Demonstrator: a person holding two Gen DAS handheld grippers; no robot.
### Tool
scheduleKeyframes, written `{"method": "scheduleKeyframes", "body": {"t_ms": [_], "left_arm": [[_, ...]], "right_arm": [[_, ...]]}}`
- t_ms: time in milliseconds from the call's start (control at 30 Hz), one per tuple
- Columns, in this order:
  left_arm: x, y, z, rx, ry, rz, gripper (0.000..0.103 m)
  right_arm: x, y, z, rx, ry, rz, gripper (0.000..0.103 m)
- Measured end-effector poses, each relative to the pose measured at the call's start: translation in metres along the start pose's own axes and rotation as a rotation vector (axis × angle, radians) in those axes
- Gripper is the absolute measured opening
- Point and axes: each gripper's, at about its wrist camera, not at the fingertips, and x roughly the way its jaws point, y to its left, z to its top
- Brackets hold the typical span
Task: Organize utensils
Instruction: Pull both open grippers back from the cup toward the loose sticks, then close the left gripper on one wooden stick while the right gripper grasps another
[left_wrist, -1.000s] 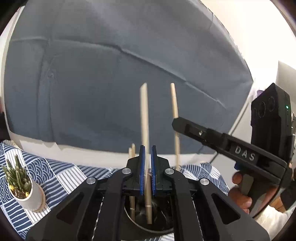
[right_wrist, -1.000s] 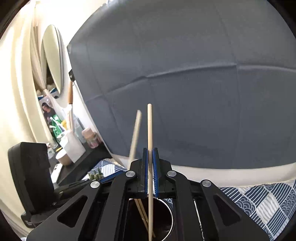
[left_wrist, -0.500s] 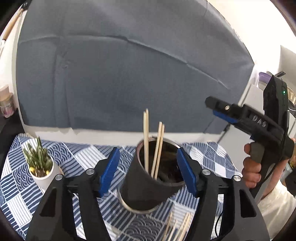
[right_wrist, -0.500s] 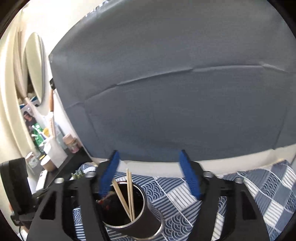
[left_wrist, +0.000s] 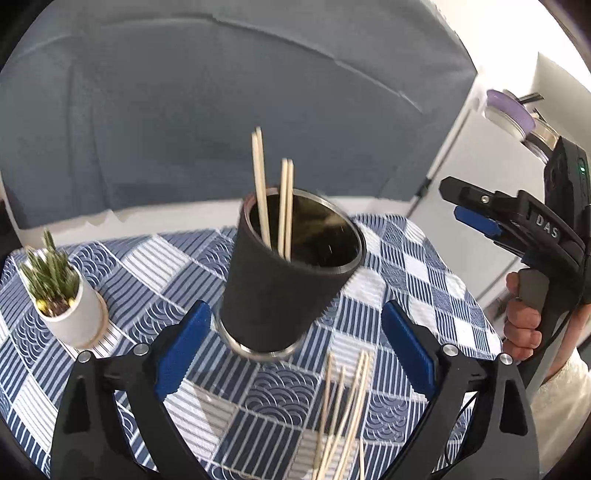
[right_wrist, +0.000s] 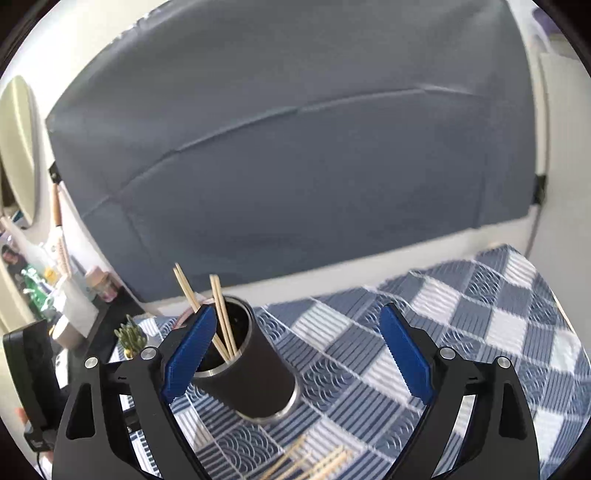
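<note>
Four chopsticks (left_wrist: 284, 206) are stood in a dark cup (left_wrist: 288, 280) set near the middle of the worktop (left_wrist: 417, 280), which is covered by a blue patterned cloth. More chopsticks (left_wrist: 343, 417) are laid loose toward the near edge. The left gripper (left_wrist: 295, 358) and the right gripper (right_wrist: 295, 354) have just been opened wide; nothing is held between their jaws. A small potted plant (left_wrist: 62, 295) is placed near the left edge.

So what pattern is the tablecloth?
Blue and white checks with stripes and waves on the tablecloth, clearest in the left wrist view.
</note>
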Motion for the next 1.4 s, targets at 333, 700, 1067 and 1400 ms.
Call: {"method": "scheduleKeyframes", "body": {"t_ms": [333,700,1067,1400], "left_arm": [[0.015,0.005,-0.026,0.049,0.121,-0.080,0.094],[0.043,0.003,-0.055,0.163,0.268,-0.060,0.095],[0.061,-0.005,-0.076,0.253,0.327,-0.039,0.095],[0.075,-0.003,-0.085,0.245,0.379,-0.065,0.095]], "right_arm": [[-0.039,-0.004,-0.046,0.098,0.010,-0.130,0.088],[-0.058,-0.002,-0.112,0.166,0.037,-0.249,0.088],[-0.041,0.020,-0.176,0.123,0.178,-0.278,0.088],[-0.029,0.034,-0.235,0.062,0.309,-0.280,0.088]]}}
